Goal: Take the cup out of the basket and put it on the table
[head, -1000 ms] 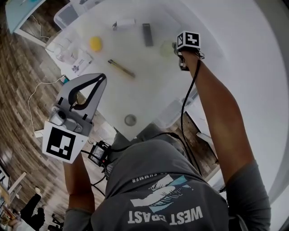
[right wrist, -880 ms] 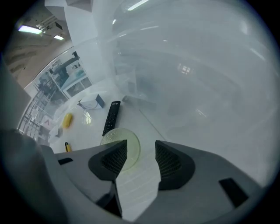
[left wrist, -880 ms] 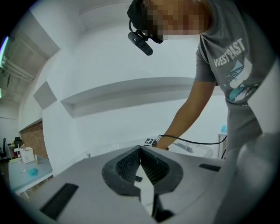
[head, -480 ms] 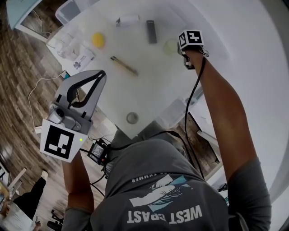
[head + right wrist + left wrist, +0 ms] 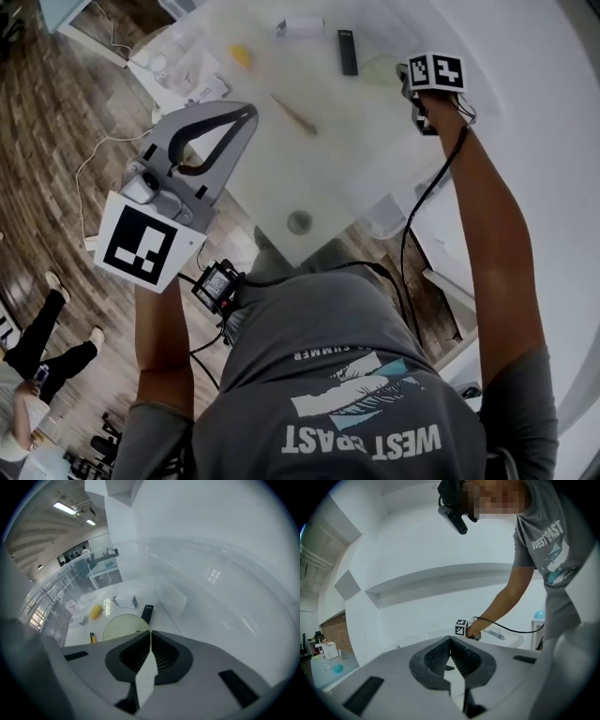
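At one o'clock, your right gripper (image 5: 150, 634) has just been closing and now pinches the rim of the cup (image 5: 119, 624); next, lift it straight up.

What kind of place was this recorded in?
Probably an indoor lab or shared workspace rather than a home. A white table carries scattered small items, it stands on a wood-plank floor, and ceiling strip lights run over a large open hall.
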{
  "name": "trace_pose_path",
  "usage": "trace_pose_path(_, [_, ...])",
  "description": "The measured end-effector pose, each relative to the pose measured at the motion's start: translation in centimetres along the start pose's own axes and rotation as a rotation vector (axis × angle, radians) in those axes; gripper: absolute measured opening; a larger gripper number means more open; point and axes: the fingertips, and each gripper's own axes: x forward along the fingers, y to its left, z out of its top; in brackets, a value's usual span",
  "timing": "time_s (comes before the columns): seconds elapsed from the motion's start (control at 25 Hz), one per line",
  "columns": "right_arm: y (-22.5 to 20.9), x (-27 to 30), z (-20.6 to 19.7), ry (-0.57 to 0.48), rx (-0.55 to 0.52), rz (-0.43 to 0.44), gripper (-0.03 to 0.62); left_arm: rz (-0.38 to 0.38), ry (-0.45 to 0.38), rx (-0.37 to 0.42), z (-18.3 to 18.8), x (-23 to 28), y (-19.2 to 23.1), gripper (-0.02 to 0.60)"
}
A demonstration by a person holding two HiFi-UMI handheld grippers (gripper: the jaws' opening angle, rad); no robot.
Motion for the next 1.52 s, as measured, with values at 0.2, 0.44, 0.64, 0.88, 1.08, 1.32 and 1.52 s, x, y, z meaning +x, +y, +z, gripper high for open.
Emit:
trace_pose_path(0.2, [3.9,-4.9,3.5,-0.162,-0.039,0.049,0.023,-0.003,-0.002,0.013,-0.5,-1.3,-0.1,0.01])
trace_pose_path(0.44, [9.5,-12.9,6.4,-0.352,-0.107,0.111,0.023,-0.009,0.002,0.042,-0.5,-3.5,-0.8,0.009])
trace_pose_path(0.64, [14.6,-19.3,7.9,-0.471,-0.169,0.146,0.023,-0.003,0.003,0.062,-0.2,-6.3,-0.7,0.009])
trace_pose_path(0.88, [19.9,-23.7,8.1,-0.551,-0.251,0.183,0.023,0.021,0.005,0.06,-0.7,-8.6,-0.7,0.009])
trace_pose_path(1.08, [25.5,-27.2,8.4,-0.591,-0.301,0.217,0.023,0.04,-0.004,0.058,0.0,-11.8,0.0,0.009])
trace_pose_path(1.32, [29.6,-28.4,7.7,-0.623,-0.349,0.267,0.023,0.053,-0.008,0.053,-0.9,-12.7,0.2,0.009])
trace_pose_path(1.52, [33.3,-28.8,6.3,-0.622,-0.375,0.312,0.023,0.064,-0.01,0.042,-1.3,-14.0,0.2,0.009])
